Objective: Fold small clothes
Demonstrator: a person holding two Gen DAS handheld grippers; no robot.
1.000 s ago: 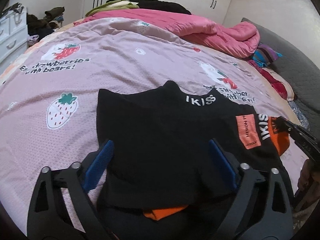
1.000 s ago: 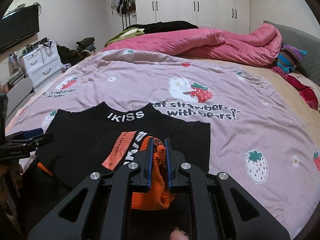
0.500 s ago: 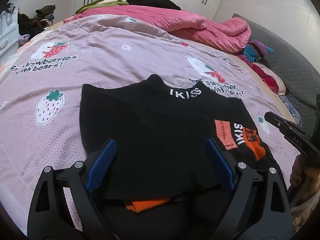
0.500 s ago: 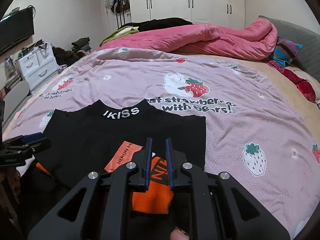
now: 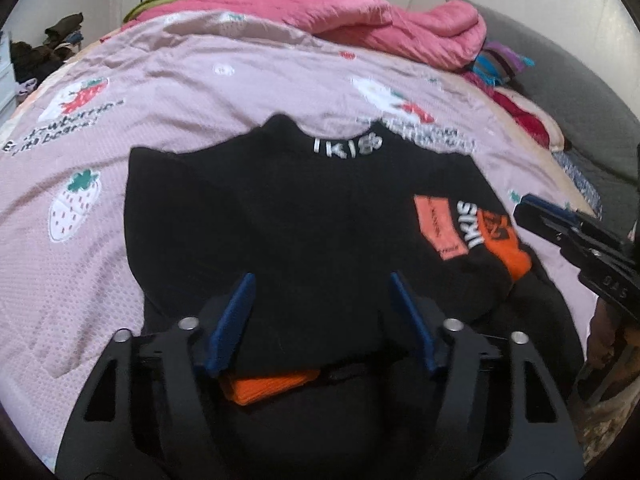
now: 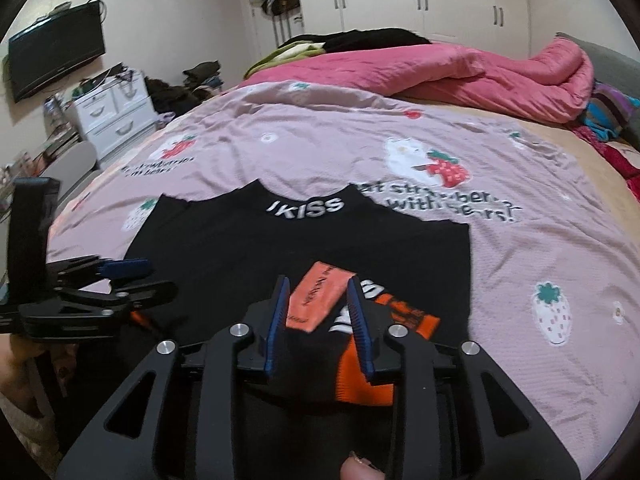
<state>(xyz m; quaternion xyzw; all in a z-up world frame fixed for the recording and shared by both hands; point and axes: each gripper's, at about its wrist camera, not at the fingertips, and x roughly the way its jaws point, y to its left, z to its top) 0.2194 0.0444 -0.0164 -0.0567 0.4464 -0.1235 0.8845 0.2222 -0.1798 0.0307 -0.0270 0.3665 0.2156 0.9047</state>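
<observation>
A small black sweater [image 6: 304, 256] is lying face up on the pink strawberry-print bedcover [image 6: 500, 264], collar pointing away toward the rumpled pink duvet [image 6: 460, 72] at the far end. Both sleeves are sitting folded inward over the body; the right one, with its orange cuff [image 6: 360, 376] and orange label patch [image 6: 316, 300], is resting across the chest.

The right gripper [image 6: 318, 320] is hovering just over that sleeve with its jaws opening. The fabric shows between the pads, but nothing is pinched. The left gripper [image 5: 320, 316] is hanging above the lower left of the garment at a middling spread, its jaws closing; no cloth is caught between them yet, and a second orange cuff [image 5: 272, 386] is peeking out below.

The knit is appearing soft, light and limp (ribbed at the cuffs), so it is likely to sag and slide on itself rather than hold a crease. Judged best hold: the doubled layers at the hem corners, one per gripper, taken deep enough to trap sleeve and body together before lifting toward the collar.
</observation>
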